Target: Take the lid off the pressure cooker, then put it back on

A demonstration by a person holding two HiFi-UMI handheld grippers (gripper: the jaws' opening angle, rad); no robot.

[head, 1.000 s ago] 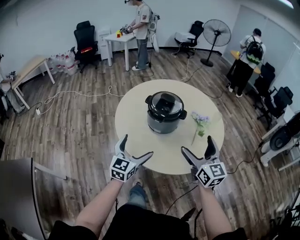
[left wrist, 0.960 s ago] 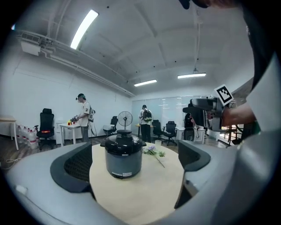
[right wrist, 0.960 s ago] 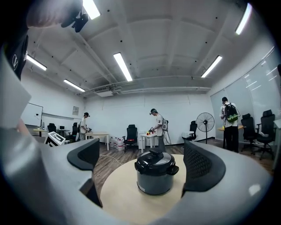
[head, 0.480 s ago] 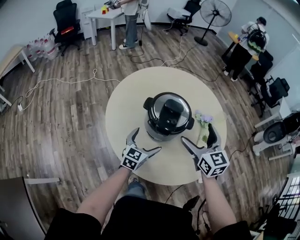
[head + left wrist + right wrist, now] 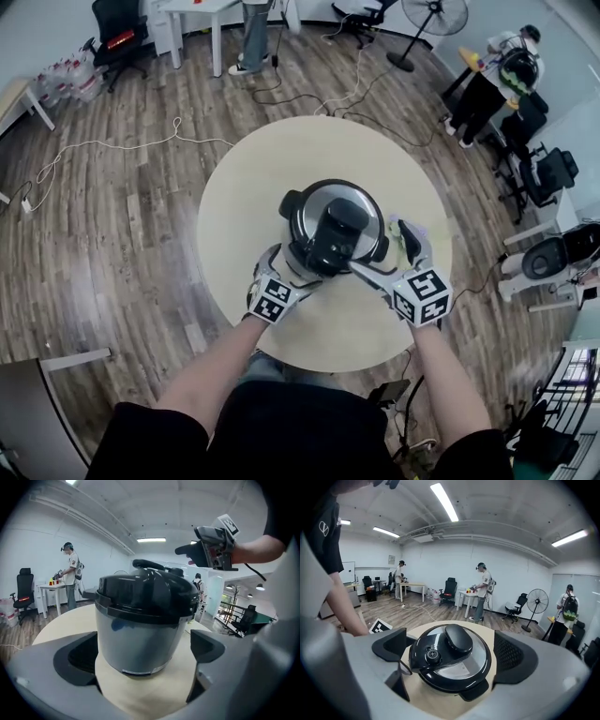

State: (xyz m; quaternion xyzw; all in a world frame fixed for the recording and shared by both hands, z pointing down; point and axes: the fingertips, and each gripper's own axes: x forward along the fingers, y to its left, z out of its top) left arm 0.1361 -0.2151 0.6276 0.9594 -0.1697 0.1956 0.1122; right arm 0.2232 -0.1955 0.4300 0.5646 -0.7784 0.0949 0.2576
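Note:
The pressure cooker stands upright near the middle of the round table, its black lid on, with a broad handle on top. My left gripper is open at the cooker's near left side, low by the grey body, its jaws standing wide on either side. My right gripper is open at the near right, above lid height; the lid sits between its spread jaws without touching. The right gripper also shows in the left gripper view.
Purple flowers lie on the table right of the cooker, partly behind my right gripper. Cables run over the wood floor. A fan, office chairs, desks and people stand farther off.
Both grippers have moved forward from the table's near edge up to the cooker's two sides, still open. The head view has come closer over the table.

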